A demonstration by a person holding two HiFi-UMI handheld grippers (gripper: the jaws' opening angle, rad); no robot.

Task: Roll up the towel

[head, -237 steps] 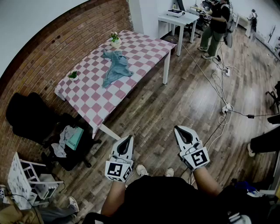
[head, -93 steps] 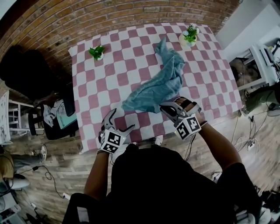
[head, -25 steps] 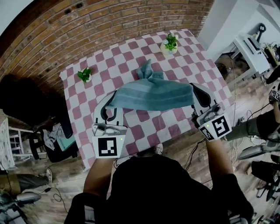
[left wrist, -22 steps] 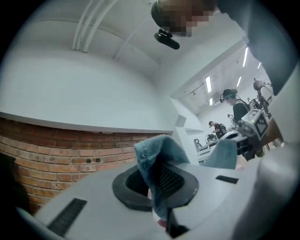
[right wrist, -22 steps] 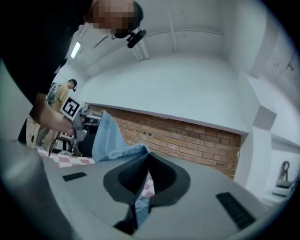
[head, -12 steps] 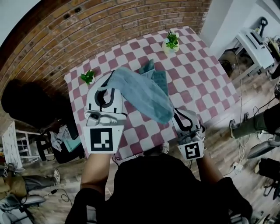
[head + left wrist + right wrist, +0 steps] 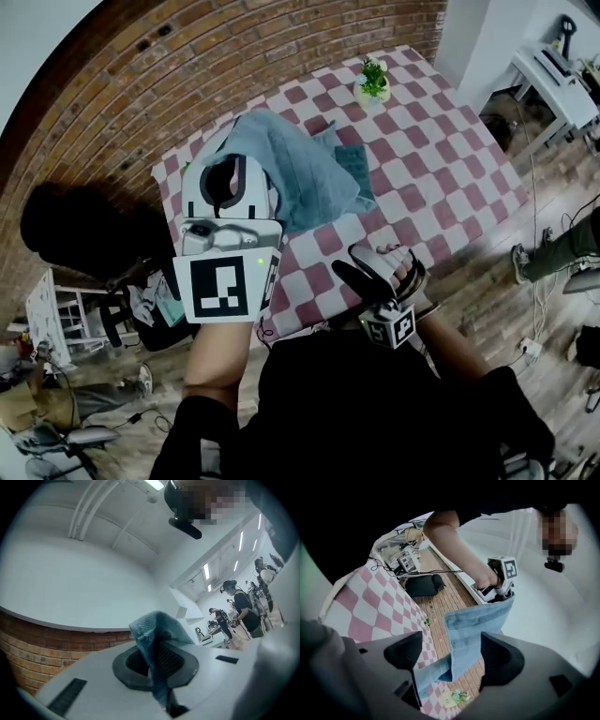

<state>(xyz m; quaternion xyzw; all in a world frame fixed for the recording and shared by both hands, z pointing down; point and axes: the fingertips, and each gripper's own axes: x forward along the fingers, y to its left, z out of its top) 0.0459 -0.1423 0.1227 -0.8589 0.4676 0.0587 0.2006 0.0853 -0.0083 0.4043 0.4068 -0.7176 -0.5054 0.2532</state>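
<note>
The blue towel [image 7: 305,169] hangs from my raised left gripper [image 7: 234,159] and drapes down onto the pink-and-white checked table [image 7: 441,159]. In the left gripper view the jaws are shut on a bunched towel corner [image 7: 157,632]. My right gripper [image 7: 380,267] sits low at the table's near edge. Its jaws have just been opening and now stand apart. In the right gripper view the towel [image 7: 473,630] hangs beyond the open right gripper [image 7: 450,656], and neither pad presses on it. That view also shows the left gripper [image 7: 501,581] up high.
A white pot with a green plant [image 7: 372,82] stands at the table's far end. A black chair with clutter [image 7: 84,234] sits left of the table by the brick wall. A white desk [image 7: 562,80] and someone's leg [image 7: 562,253] are at the right.
The towel was stretched between both grippers. The right gripper dropped toward the table's near edge, rolled and let its end go. The left gripper rose with its corner, and the towel now hangs from it.
</note>
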